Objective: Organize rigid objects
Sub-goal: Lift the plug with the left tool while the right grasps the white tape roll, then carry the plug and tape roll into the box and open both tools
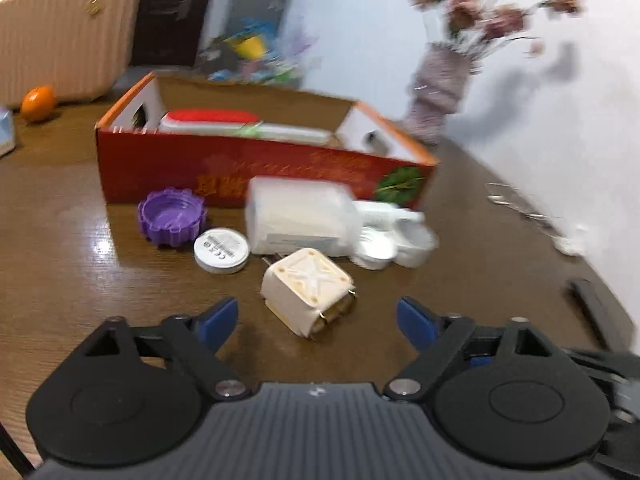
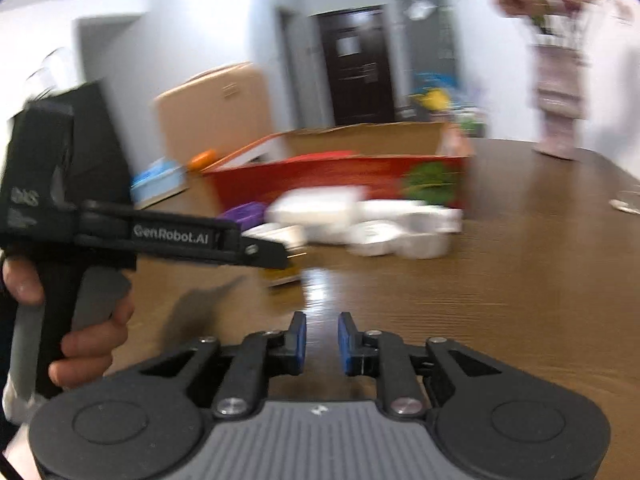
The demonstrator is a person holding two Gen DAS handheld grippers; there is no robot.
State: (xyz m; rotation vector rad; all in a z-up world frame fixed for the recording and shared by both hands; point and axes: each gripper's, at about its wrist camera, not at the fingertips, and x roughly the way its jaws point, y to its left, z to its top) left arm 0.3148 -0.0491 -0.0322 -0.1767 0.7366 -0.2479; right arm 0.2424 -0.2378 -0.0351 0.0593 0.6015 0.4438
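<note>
On table: cream plug adapter (image 1: 308, 292) just ahead of left gripper (image 1: 317, 318).
Lies between wide-open jaws, untouched; right gripper (image 2: 322, 340) nearly closed, holding nothing.

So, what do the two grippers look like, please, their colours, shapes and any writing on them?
Both look the same. The left gripper and the right gripper have black linkage arms with silver pivot screws, blue pads on the fingers, two round black discs and a ribbed grey body. Seen from the right wrist, the left one has a black pistol-style handle and white "GenRobot.AI" lettering on its side.
</note>
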